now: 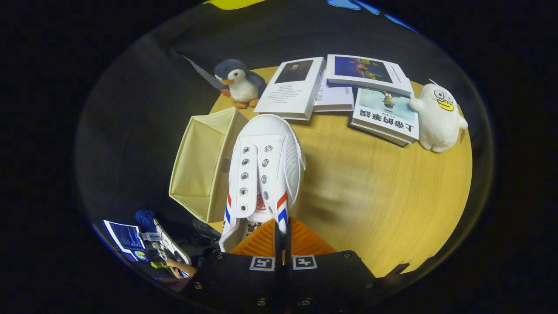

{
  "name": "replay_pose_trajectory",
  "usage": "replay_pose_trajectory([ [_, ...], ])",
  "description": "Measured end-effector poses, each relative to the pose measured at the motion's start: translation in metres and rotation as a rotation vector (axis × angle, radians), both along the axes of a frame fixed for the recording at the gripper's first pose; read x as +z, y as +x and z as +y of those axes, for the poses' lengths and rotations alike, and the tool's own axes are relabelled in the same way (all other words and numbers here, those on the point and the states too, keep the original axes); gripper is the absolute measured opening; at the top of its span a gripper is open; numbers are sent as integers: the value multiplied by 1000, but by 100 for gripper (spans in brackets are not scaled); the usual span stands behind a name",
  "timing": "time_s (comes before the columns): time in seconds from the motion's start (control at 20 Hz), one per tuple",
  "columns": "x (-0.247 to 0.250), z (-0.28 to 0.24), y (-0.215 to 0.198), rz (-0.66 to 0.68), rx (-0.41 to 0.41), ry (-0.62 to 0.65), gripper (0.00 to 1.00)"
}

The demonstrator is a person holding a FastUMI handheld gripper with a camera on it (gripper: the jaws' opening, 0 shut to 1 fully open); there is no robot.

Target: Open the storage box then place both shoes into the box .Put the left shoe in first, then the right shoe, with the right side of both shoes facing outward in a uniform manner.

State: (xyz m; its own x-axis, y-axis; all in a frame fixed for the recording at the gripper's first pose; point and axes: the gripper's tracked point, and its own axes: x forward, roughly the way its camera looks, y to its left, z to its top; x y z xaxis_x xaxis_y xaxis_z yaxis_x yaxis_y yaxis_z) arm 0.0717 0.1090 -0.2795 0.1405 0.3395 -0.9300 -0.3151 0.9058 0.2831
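Observation:
A white lace-less shoe with red and blue side stripes hangs above the round wooden table, toe pointing away from me. My gripper is shut on the shoe's right side wall near the heel opening, with one finger inside and one outside. Just left of the shoe stands the pale yellow fabric storage box, its top open and its inside bare where it shows. The shoe's toe overlaps the box's right rim.
Beyond the shoe lie several books at the table's far edge. A penguin plush stands at the far left, a white duck plush at the far right. A person's hand and a screen sit low at the left, off the table.

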Motion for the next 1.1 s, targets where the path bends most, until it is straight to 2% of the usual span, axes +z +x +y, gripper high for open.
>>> replay_pose_trajectory([
  [0.3, 14, 69, 11, -10, 108, 28, 1],
  [0.65, 12, 134, 22, -23, 218, 0, 1],
  [0.9, -2, 169, 25, -16, 273, -29, 1],
  [1.1, -12, 186, 26, -9, 286, -45, 1],
])
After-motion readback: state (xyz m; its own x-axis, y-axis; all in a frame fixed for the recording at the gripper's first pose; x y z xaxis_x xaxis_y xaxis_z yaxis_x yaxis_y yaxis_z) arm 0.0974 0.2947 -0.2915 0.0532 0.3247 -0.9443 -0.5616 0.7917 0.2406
